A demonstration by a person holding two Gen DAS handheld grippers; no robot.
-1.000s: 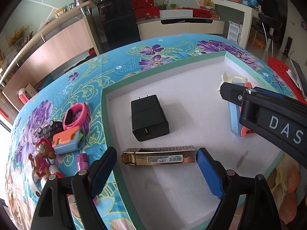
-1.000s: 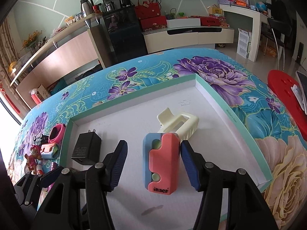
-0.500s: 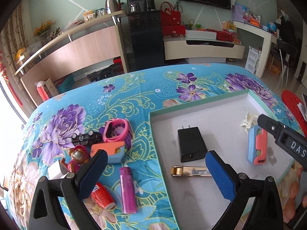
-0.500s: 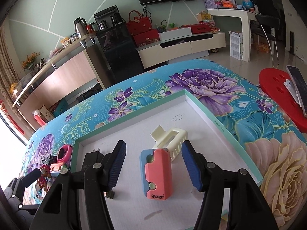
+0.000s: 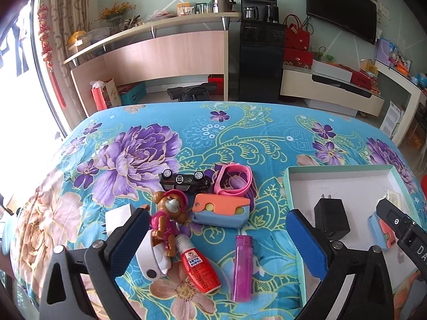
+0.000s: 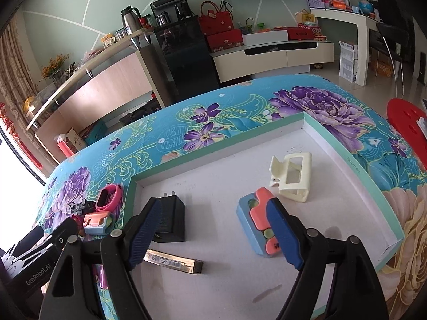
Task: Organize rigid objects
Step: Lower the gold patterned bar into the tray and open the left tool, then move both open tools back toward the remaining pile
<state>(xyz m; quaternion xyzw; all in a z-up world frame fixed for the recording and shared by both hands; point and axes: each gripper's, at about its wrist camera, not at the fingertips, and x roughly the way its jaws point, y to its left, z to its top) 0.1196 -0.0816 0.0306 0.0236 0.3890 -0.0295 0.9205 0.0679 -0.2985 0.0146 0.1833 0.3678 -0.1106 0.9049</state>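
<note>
My left gripper point(image 5: 217, 242) is open and empty above loose items on the flowered cloth: a purple lighter point(image 5: 242, 266), a red glue bottle point(image 5: 198, 266), a toy dog point(image 5: 168, 216), an orange-and-blue case point(image 5: 221, 210), a pink band point(image 5: 234, 180) and a black toy car point(image 5: 184, 181). My right gripper point(image 6: 213, 234) is open and empty over the white tray point(image 6: 333, 144). The tray holds a black charger point(image 6: 170, 218), a pink-and-blue case point(image 6: 256, 224), a cream hair clip point(image 6: 292, 177) and a gold bar point(image 6: 173, 261).
A white plug point(image 5: 117, 216) and a white curved piece point(image 5: 149, 258) lie under my left finger. The tray's teal rim point(image 5: 289, 194) stands right of the loose items. A red stool point(image 6: 405, 122) stands beyond the table's right edge.
My left gripper has swung left, from over the gold bar in the tray to over the loose items on the cloth. My right gripper has pulled back and drifted left of the pink-and-blue case.
</note>
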